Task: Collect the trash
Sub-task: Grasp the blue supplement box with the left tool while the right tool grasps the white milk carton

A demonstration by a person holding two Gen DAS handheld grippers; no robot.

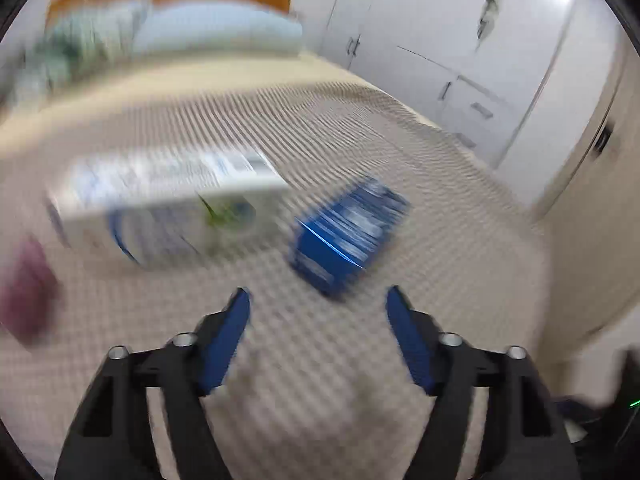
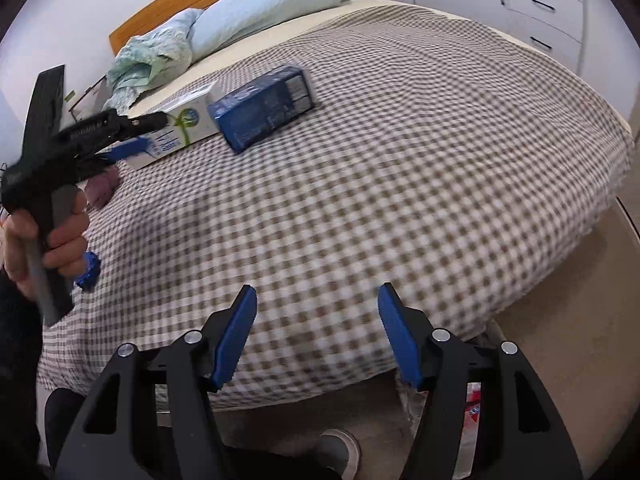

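The left tool (image 1: 318,300) is hovering spread and empty, aiming at the dark blue rectangular cardboard box (image 1: 348,236) lying on the brown-and-white checked bedspread (image 2: 400,160), just beside a white printed carton (image 1: 168,204). The right tool (image 2: 316,300) is waiting spread, holding nothing, over the bed's near edge.

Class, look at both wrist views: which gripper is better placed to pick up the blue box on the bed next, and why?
Probably the left gripper. It is open, with the blue box just ahead of its fingertips. The right gripper, also open, hangs near the bed's edge, and the box lies far up the checked bedspread.
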